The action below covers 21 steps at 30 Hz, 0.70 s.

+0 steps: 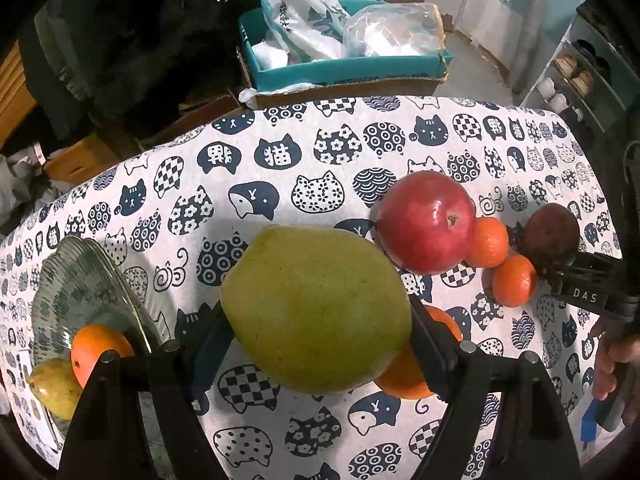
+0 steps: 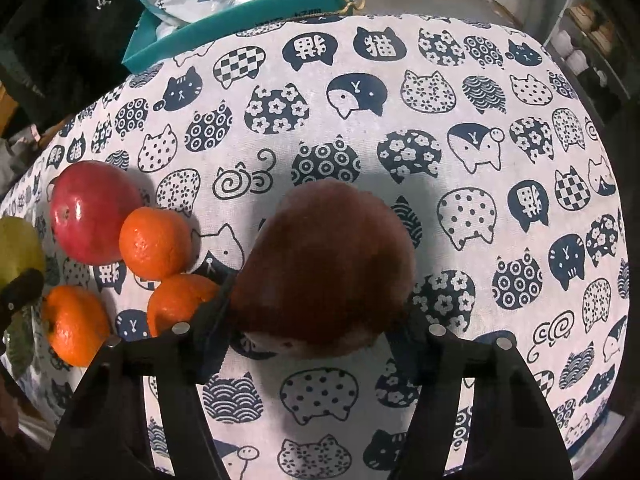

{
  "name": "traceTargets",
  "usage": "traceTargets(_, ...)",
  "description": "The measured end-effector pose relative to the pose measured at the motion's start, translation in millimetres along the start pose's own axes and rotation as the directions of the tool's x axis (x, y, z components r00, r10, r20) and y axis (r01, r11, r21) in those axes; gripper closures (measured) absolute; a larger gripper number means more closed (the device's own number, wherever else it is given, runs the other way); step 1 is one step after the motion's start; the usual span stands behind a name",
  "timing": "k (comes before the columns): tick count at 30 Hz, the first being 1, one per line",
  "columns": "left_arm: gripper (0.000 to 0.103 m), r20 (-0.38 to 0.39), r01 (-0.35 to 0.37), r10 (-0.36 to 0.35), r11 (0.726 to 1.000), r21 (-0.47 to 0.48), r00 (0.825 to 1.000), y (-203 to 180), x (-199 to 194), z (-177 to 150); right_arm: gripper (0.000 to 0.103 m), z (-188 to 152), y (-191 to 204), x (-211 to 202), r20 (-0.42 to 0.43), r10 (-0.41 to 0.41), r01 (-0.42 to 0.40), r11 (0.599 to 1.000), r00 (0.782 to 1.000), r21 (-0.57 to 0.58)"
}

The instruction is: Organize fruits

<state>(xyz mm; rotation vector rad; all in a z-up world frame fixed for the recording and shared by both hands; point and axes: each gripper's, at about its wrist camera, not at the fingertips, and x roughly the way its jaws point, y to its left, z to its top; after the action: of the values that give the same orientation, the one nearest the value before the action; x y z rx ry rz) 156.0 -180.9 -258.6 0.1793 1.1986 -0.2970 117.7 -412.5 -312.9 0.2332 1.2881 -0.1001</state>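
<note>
My left gripper (image 1: 316,320) is shut on a large green pear (image 1: 316,308), held above the cat-print tablecloth (image 1: 280,168). A glass plate (image 1: 80,292) at the left holds an orange (image 1: 98,348) and a small yellow-green fruit (image 1: 54,388). My right gripper (image 2: 320,304) is shut on a brown pear (image 2: 328,268); it also shows in the left wrist view (image 1: 552,232). A red apple (image 2: 94,212) and three oranges (image 2: 154,242) (image 2: 178,300) (image 2: 74,324) lie on the cloth left of it.
A teal cardboard box (image 1: 344,68) with plastic bags stands beyond the table's far edge. A shoe rack (image 1: 576,76) stands at the far right. Bare tablecloth (image 2: 480,160) stretches to the right of the brown pear.
</note>
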Motion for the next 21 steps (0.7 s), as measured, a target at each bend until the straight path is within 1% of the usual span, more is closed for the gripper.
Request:
traceTargets(6,0.02,0.027,-0.001,0.001,1.0,-0.002,1.0,2,-10,-1,0.038,-9,1,-11,0.028,-0.013,0.013,1.0,1.0,-0.004)
traceTargets(12,0.02,0.048,0.003,-0.003,1.0,-0.004,0.999,4,-20,-2,0.04,-11,1,-36,0.103,-0.004,0.004,1.0,0.995,-0.004)
traceTargets(14,0.02,0.052,0.003,-0.003,1.0,-0.002,0.999,4,-22,-2,0.041,-13,2,-41,0.115,-0.001,0.001,1.0,0.993,-0.007)
traceTargets(19,0.02,0.038,0.005,-0.004,1.0,-0.013,0.999,7,-20,-4,0.04,-14,3,-43,0.104,-0.003,0.006,0.999,0.995,-0.033)
traceTargets(21,0.02,0.035,0.003,-0.003,1.0,-0.013,0.999,7,-20,-5,0.036,-13,1,-45,0.104,-0.001,0.005,0.999,0.995,-0.041)
